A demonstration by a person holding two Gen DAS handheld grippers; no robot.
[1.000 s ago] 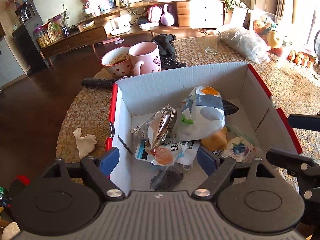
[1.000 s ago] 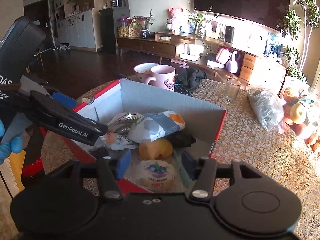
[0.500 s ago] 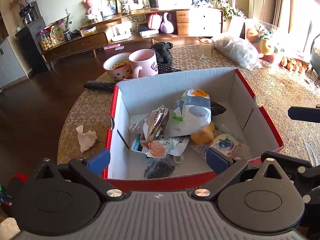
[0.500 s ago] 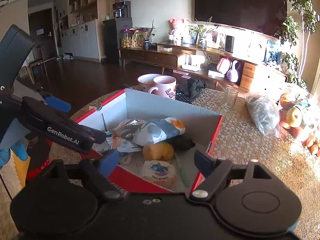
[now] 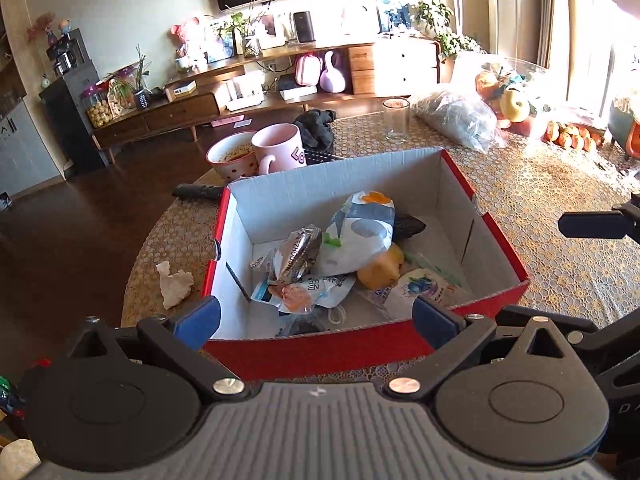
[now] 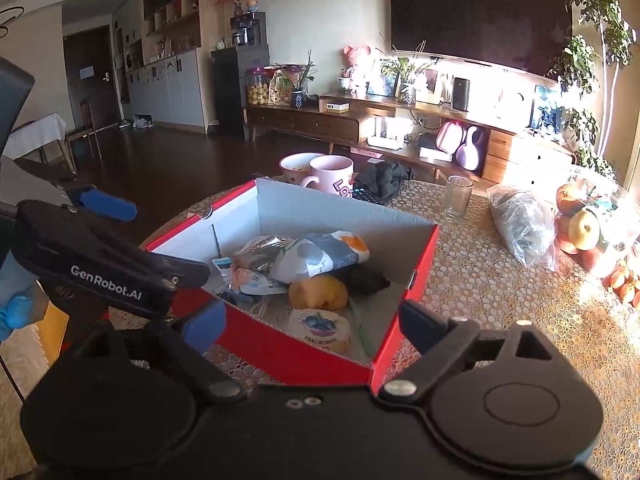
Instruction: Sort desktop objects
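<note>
A red cardboard box (image 5: pixel 304 350) with white inner walls stands on the round table. It holds a white-and-blue snack bag (image 5: pixel 360 236), a foil wrapper (image 5: pixel 298 254), a yellow-orange lump (image 5: pixel 378 270), a blueberry packet (image 5: pixel 420 290) and a black item (image 5: pixel 408 224). My left gripper (image 5: pixel 316 320) hangs open just short of the box's near wall with nothing held. My right gripper (image 6: pixel 312 322) hovers before the box's near corner (image 6: pixel 372 364). Its jaws are opening and its pads touch nothing. The left gripper's body (image 6: pixel 104 280) shows at the left of the right wrist view.
A crumpled tissue (image 5: pixel 174 288) lies left of the box. Behind the box are a black remote (image 5: pixel 198 191), a bowl (image 5: pixel 230 158), a pink mug (image 5: pixel 280 152), a black cloth (image 5: pixel 316 130) and a glass (image 5: pixel 396 118). A plastic bag (image 5: pixel 460 118) and fruit (image 5: pixel 514 104) sit far right.
Both grippers have drawn back from over the box to in front of its near wall. Both sets of jaws have spread wider.
</note>
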